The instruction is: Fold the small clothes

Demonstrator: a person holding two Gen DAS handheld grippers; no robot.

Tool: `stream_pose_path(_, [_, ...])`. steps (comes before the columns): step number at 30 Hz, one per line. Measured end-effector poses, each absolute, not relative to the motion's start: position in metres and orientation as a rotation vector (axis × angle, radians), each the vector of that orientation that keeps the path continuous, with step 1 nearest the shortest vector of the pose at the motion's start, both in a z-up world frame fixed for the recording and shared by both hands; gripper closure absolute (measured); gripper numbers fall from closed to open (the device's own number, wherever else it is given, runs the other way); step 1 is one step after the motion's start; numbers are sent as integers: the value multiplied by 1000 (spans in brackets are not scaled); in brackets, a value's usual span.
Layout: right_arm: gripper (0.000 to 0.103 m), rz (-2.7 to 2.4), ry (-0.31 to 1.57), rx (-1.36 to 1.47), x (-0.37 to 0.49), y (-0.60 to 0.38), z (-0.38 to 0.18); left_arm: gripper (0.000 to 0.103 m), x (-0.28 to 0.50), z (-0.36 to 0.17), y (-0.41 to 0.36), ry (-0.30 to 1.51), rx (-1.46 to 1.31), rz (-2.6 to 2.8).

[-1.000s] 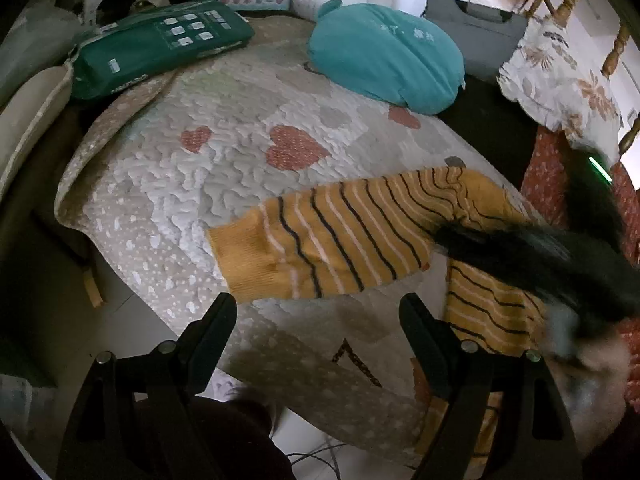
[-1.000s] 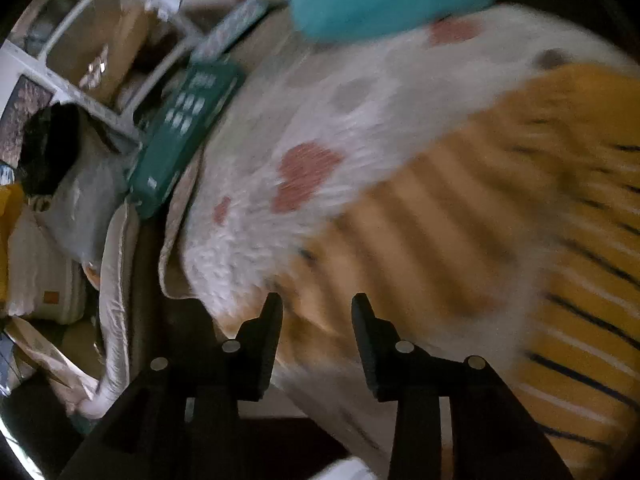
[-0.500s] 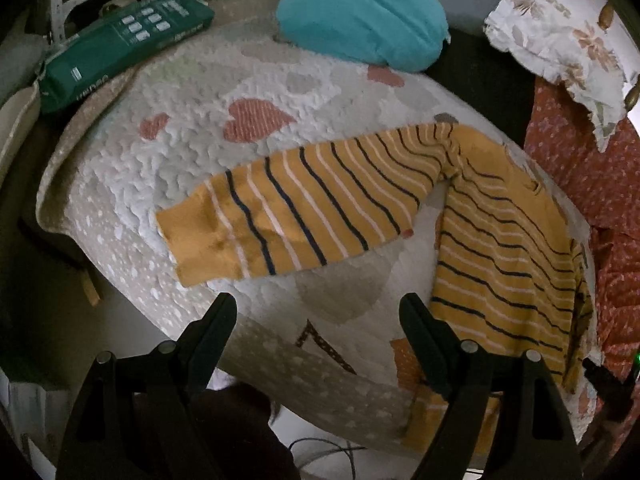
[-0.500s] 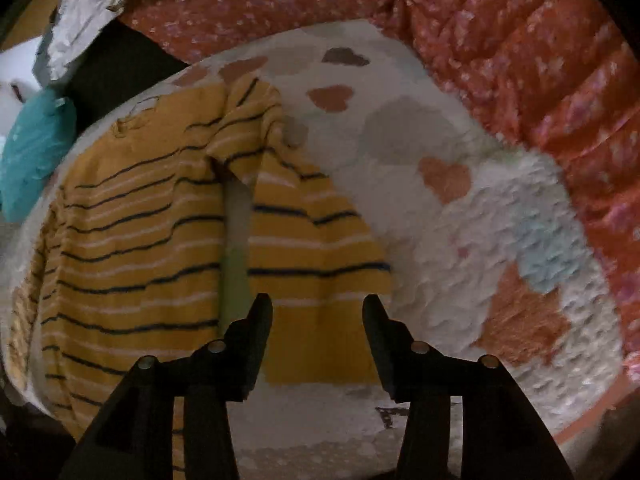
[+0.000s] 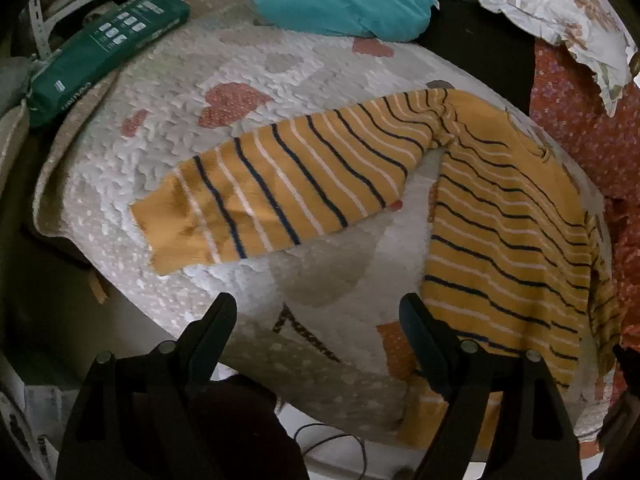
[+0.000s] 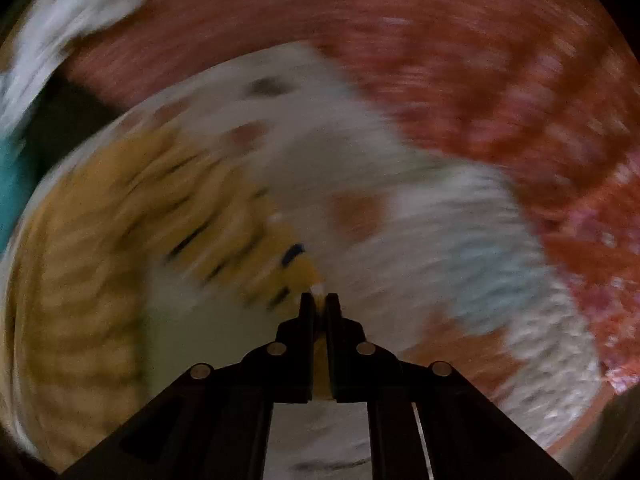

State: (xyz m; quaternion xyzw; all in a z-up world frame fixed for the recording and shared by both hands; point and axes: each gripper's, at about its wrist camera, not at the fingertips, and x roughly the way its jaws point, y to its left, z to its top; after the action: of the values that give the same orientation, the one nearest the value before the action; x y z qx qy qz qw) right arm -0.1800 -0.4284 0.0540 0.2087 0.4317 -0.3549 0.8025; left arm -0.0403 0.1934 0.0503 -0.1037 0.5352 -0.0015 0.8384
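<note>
The striped yellow sweater (image 5: pixel 500 216) is being shown spread on the quilted blanket (image 5: pixel 240 60), one sleeve stretched out. The left claw (image 5: pixel 316 316) is being held wide apart above it. A sweater edge is being pinched by the right claw (image 6: pixel 319 300), amid blur.

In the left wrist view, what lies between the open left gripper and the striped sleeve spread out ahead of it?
Only bare quilted heart-print bedcover lies between the left gripper and the yellow striped sweater's sleeve, as the left wrist view shows.
</note>
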Motion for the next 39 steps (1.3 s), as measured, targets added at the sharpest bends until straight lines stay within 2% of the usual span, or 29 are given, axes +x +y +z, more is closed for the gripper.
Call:
stream_pose_path(4, [94, -854, 905, 563, -200, -461, 65, 20, -35, 48, 181, 1156, -193, -41])
stream_pose_path(5, [89, -842, 886, 560, -204, -452, 71, 20, -35, 48, 178, 1161, -179, -55])
stream_pose_path(6, [75, -809, 880, 559, -205, -440, 76, 20, -35, 48, 172, 1164, -151, -79])
stream_pose_path(7, [67, -758, 877, 567, -206, -428, 79, 20, -35, 49, 168, 1163, -133, -96])
stream_pose_path(8, [52, -690, 873, 584, -206, -410, 80, 20, -36, 49, 163, 1162, -116, -122])
stream_pose_path(9, [47, -620, 874, 603, -203, -393, 79, 20, -37, 48, 159, 1167, -123, -148])
stream_pose_path(14, [46, -256, 1007, 699, -189, -290, 35, 20, -41, 14, 143, 1274, -259, -250])
stream_pose_path(18, [46, -154, 1097, 707, -181, -234, 1, 20, -53, -21, 127, 1371, -319, -341])
stream_pose_path(28, [43, -193, 1146, 645, -194, -200, -20, 20, -76, -34, 79, 1415, -199, -512])
stream_pose_path(30, [42, -224, 1144, 650, -200, -198, -20, 33, -74, -33, 81, 1422, -210, -498])
stream_pose_path(32, [42, -257, 1136, 634, -204, -191, -19, 67, -73, -32, 88, 1435, -194, -430])
stream_pose_path(33, [41, -271, 1130, 629, -207, -190, -18, 74, -73, -32, 95, 1443, -218, -413])
stream_pose_path(34, [41, -278, 1127, 622, -208, -188, -18, 89, -72, -31, 99, 1450, -253, -416])
stream_pose_path(35, [40, -274, 1131, 612, -207, -186, -18, 94, -72, -29, 103, 1455, -296, -429])
stream_pose_path(37, [57, -219, 1143, 601, -204, -185, -16, 95, -73, -21, 108, 1442, -327, -415])
stream_pose_path(38, [79, -177, 1142, 621, -203, -187, -15, 95, -75, -16, 108, 1432, -316, -408])
stream_pose_path(39, [87, -147, 1141, 646, -203, -190, -13, 95, -77, -12, 107, 1426, -306, -398])
